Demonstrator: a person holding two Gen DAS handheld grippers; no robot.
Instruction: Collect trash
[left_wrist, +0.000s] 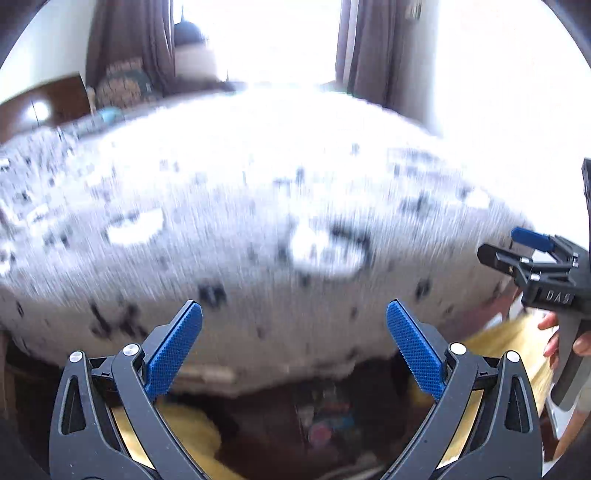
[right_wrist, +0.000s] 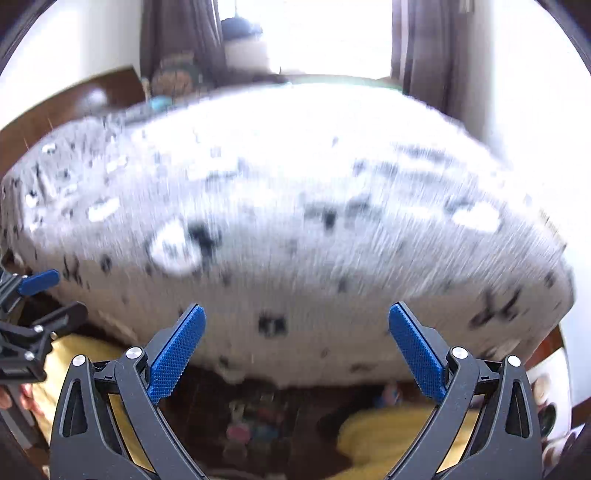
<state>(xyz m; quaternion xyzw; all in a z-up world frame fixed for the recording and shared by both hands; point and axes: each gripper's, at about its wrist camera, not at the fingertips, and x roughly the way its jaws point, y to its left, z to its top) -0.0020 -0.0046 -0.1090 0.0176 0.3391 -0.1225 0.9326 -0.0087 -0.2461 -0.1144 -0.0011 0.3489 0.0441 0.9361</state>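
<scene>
Both views are motion-blurred. My left gripper (left_wrist: 294, 306) stands open with nothing between its blue pads, above a dark bin or bag (left_wrist: 325, 424) holding blurred colourful bits. My right gripper (right_wrist: 297, 307) is also open and empty over the same dark container (right_wrist: 255, 424). Each gripper shows at the edge of the other's view: the right gripper (left_wrist: 498, 243) and the left gripper (right_wrist: 70, 291). Ahead lies a bed with a grey speckled cover (left_wrist: 240, 192). White blobs (left_wrist: 325, 251) (right_wrist: 173, 247) sit on the cover; I cannot tell paper from print.
Yellow material (left_wrist: 184, 428) (right_wrist: 388, 432) lies around the dark container. A person's hand (left_wrist: 554, 332) holds the right gripper's handle. Brown curtains (right_wrist: 177, 37) flank a bright window behind the bed. A dark wooden headboard (left_wrist: 44, 107) is at the left.
</scene>
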